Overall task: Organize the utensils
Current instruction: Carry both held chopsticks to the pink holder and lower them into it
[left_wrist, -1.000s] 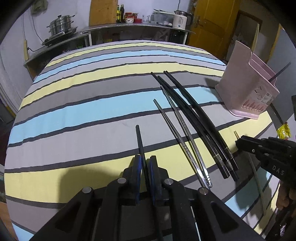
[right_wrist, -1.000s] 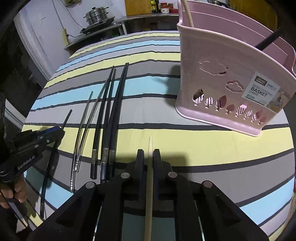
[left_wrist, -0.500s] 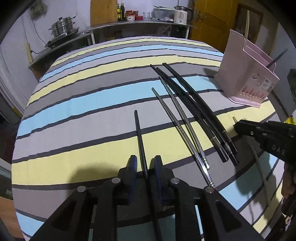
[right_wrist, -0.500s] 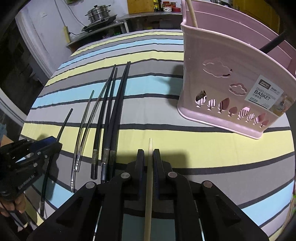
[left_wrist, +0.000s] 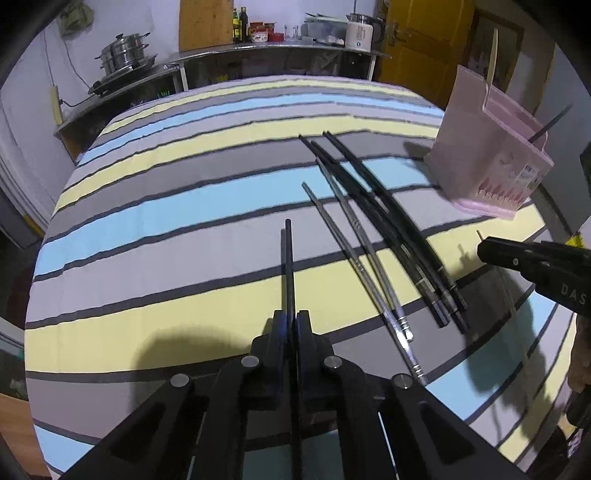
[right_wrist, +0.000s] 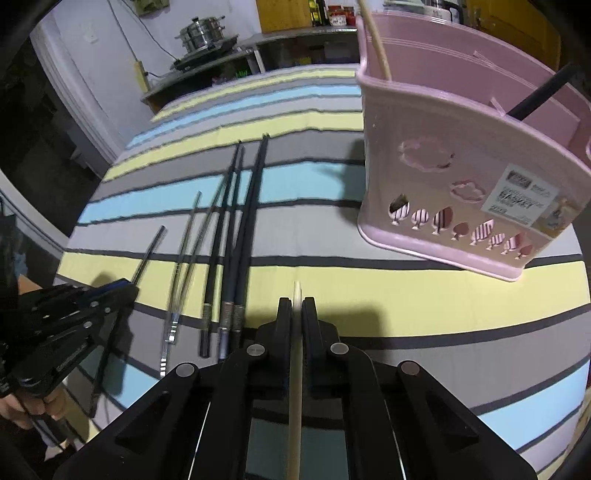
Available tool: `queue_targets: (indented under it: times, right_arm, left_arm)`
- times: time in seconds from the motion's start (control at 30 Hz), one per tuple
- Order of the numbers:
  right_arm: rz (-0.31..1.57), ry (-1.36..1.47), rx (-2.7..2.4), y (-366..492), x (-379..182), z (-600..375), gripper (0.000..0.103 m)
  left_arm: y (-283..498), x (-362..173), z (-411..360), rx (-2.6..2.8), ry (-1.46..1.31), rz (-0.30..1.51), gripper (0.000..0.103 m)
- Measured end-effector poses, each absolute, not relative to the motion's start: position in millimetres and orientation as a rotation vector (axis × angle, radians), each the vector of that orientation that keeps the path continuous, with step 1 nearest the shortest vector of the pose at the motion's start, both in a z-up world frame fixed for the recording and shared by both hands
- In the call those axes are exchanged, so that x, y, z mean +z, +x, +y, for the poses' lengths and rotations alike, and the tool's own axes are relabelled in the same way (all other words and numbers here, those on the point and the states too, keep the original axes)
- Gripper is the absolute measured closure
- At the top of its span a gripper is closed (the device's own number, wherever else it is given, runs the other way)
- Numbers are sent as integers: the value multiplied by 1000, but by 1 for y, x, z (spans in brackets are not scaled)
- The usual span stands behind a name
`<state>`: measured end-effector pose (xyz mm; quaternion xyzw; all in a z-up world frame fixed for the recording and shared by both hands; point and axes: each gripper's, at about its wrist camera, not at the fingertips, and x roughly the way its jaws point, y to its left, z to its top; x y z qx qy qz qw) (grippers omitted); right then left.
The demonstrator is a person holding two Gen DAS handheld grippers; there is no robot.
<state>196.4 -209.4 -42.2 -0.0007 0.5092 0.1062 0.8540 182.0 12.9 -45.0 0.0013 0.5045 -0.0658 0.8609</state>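
Chopsticks are what you have in both claws. Your left claw (left_wrist: pixel 290 320) is clamped on a single black chopstick (left_wrist: pixel 287 266), whose tip points away from you over the striped tablecloth (left_wrist: pixel 166 221) and casts a thin shadow beside it. Your right claw (right_wrist: pixel 296 308) is pinched tight on a pale wooden chopstick (right_wrist: pixel 295 369), its tip just clear of the pads.

Take the pink utensil basket (right_wrist: pixel 461 177) as your landmark. It stands on the table, ahead and to the right of your right claw. A second pale chopstick (right_wrist: pixel 375 35) leans in its near left corner and a dark chopstick (right_wrist: pixel 543 92) leans out on its right side. To the left of the basket, three black chopsticks (right_wrist: pixel 240 236) lie side by side on the cloth. Further left of those lie two metal chopsticks (right_wrist: pixel 188 251). Your left claw is furthest from the basket, past the metal pair.
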Motion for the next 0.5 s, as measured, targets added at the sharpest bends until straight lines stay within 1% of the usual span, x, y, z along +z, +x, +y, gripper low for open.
queue_targets:
  times: [0.13,0.37,0.5]
  right_arm:
    - [1022,18,238,189,-20,-212,98]
    - [903,49,249,175,31,-222,98]
    - [853,58,250,166,50,-227,98]
  left_arm:
    - [180,-23,20,-166,-54,1019,98]
    - [169,35,26,-223,-114,904,98]
    - [163,63,23,-269,-134,850,98]
